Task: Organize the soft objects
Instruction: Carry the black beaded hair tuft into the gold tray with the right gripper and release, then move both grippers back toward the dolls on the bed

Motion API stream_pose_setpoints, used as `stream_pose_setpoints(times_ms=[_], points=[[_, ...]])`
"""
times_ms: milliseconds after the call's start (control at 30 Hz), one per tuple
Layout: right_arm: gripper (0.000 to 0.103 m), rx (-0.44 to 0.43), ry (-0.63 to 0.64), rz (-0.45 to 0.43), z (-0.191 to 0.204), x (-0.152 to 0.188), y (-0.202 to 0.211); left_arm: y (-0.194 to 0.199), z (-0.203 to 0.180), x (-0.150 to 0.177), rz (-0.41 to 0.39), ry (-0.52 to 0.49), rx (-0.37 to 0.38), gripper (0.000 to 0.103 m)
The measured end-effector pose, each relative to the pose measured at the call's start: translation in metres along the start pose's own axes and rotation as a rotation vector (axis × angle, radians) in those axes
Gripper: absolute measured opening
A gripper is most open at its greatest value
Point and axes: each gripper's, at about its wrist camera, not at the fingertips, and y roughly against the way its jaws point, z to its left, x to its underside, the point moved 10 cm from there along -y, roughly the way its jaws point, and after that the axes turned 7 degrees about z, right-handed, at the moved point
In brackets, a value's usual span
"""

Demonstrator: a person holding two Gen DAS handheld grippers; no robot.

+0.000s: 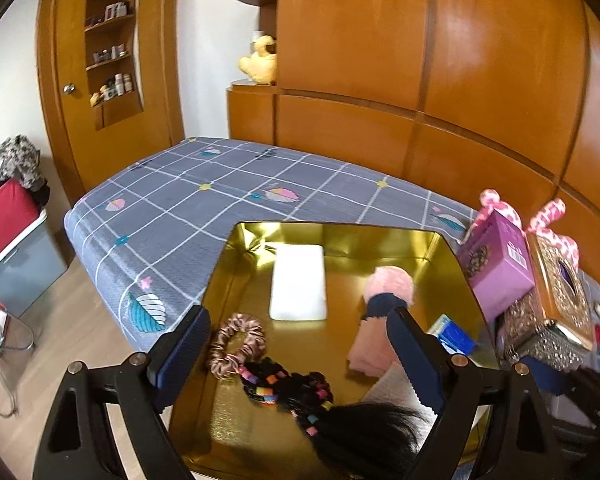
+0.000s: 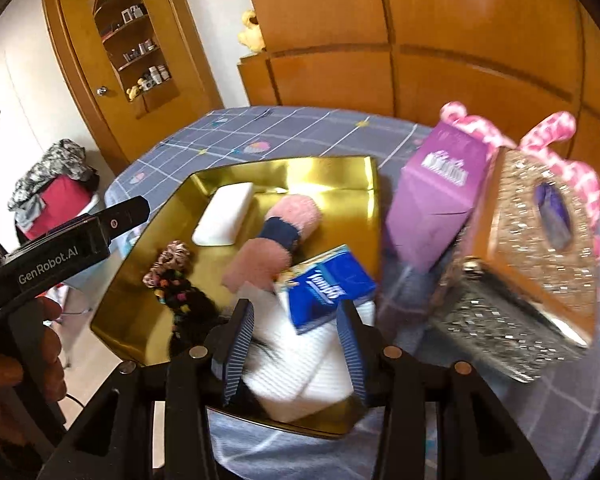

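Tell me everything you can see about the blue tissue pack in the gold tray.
The blue tissue pack is a small soft packet in glossy blue wrap with white lettering. It lies tilted, one corner raised, on folded white cloth at the near right part of the gold tray, next to a pink fluffy item. The right gripper stands just behind it, fingers apart, not pressing it. In the left wrist view only its edge shows.

The right-wrist view is smeared by motion: the glittery tissue box (image 2: 540, 248) and purple carton (image 2: 436, 196) lose their print. The black hairpiece (image 1: 364, 432) runs under the left gripper's frame. Items on the door's shelves (image 1: 112, 52) are too small to identify.
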Motion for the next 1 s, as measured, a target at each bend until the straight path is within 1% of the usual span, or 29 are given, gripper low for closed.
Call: stream_pose_setpoints(times_ms=[133, 467, 767, 1000], points=[[0.044, 0.051, -0.003, -0.031, -0.013, 0.003, 0.012, 0.0, -0.009, 0.004, 0.004, -0.027, 0.01, 0.09], [0.044, 0.14, -0.044, -0.098, -0.053, 0.001, 0.042, 0.0, -0.027, 0.012, 0.014, -0.068, 0.03, 0.09], [0.045, 0.263, -0.109, -0.112, -0.121, 0.009, 0.071, -0.001, -0.042, 0.021, 0.028, -0.106, 0.051, 0.09], [0.046, 0.367, -0.157, -0.123, -0.178, 0.015, 0.103, -0.001, -0.051, 0.025, 0.032, -0.129, 0.062, 0.09]])
